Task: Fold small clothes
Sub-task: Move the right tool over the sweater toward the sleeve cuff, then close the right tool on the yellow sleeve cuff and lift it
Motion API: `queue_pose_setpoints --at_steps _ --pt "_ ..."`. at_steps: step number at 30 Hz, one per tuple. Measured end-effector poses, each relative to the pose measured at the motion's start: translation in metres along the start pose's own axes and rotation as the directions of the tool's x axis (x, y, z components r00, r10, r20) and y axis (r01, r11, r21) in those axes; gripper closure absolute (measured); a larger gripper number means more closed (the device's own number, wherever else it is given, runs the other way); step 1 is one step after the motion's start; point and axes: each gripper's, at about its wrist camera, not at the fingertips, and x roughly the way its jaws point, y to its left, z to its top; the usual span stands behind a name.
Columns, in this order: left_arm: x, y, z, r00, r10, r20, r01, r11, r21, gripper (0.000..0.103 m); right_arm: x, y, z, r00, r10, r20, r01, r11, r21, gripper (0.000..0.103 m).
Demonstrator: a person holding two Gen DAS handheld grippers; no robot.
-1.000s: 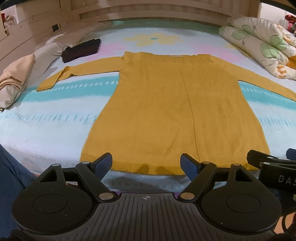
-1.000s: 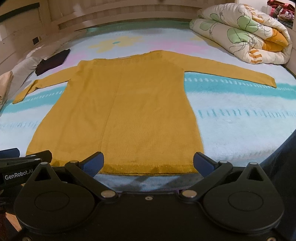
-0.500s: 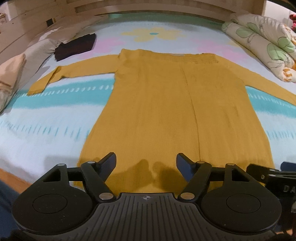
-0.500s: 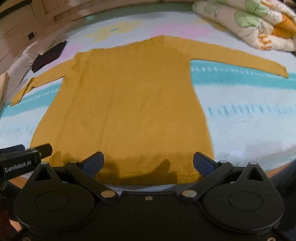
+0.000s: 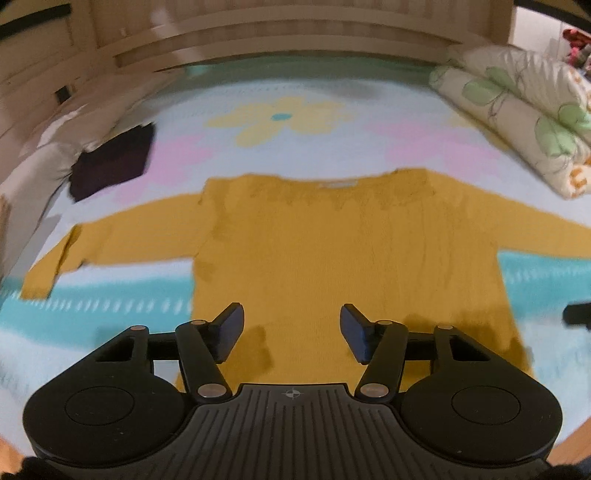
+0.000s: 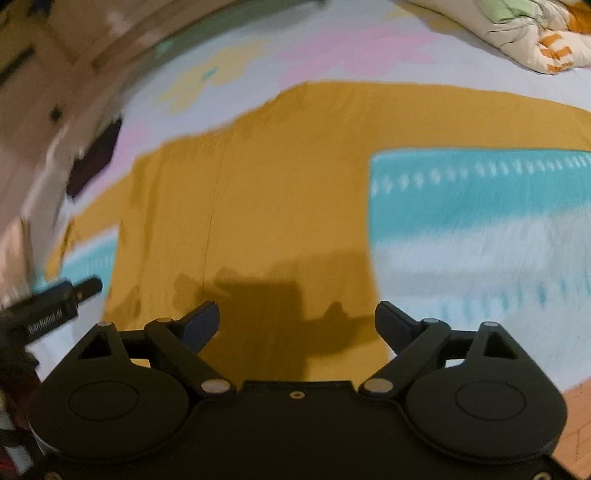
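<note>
A mustard-yellow long-sleeved knit top [image 5: 332,251] lies flat on the bed, sleeves spread to both sides, neckline at the far end. My left gripper [image 5: 291,332] hovers over its lower body; the jaws are closing with nothing gripped between them. In the right wrist view the same top [image 6: 258,184] fills the middle. My right gripper [image 6: 297,325] hangs above the top's lower right part near its side edge, jaws wide and closing, nothing between them. Both views are blurred.
A dark folded garment [image 5: 110,162] lies at the far left by grey pillows. A rolled floral quilt [image 5: 517,110] sits at the far right. The patterned bedsheet [image 6: 480,206] surrounds the top. A wooden headboard [image 5: 280,33] stands behind.
Both grippers have moved forward from the hem over the top's body. The left jaws have narrowed. The right view has tilted and swung toward the top's right side.
</note>
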Motion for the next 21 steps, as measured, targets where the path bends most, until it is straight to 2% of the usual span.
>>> queue_pose_setpoints --at_steps 4,9,14,17,21 --pt "0.018 -0.012 0.029 1.0 -0.001 0.027 0.0 0.999 0.042 0.047 -0.011 -0.042 0.044 0.994 -0.067 0.084 0.065 0.998 0.026 0.02" --pt "0.05 -0.025 0.054 0.999 -0.001 0.043 -0.003 0.996 0.087 0.047 -0.013 -0.125 0.083 0.971 -0.167 0.172 0.144 0.98 0.14 0.025" --pt "0.079 -0.036 0.064 0.999 0.032 0.007 -0.033 0.987 0.155 0.047 -0.009 -0.219 0.1 0.93 -0.305 0.208 0.241 0.929 0.282 0.025" --pt "0.091 -0.038 0.067 0.999 0.043 -0.002 -0.042 0.986 0.159 0.047 -0.006 -0.271 0.104 0.896 -0.388 0.214 0.299 0.885 0.357 0.023" --pt "0.112 -0.034 0.067 0.999 0.019 -0.05 -0.013 0.993 0.116 0.047 0.004 -0.319 0.11 0.876 -0.427 0.222 0.298 0.844 0.445 0.016"
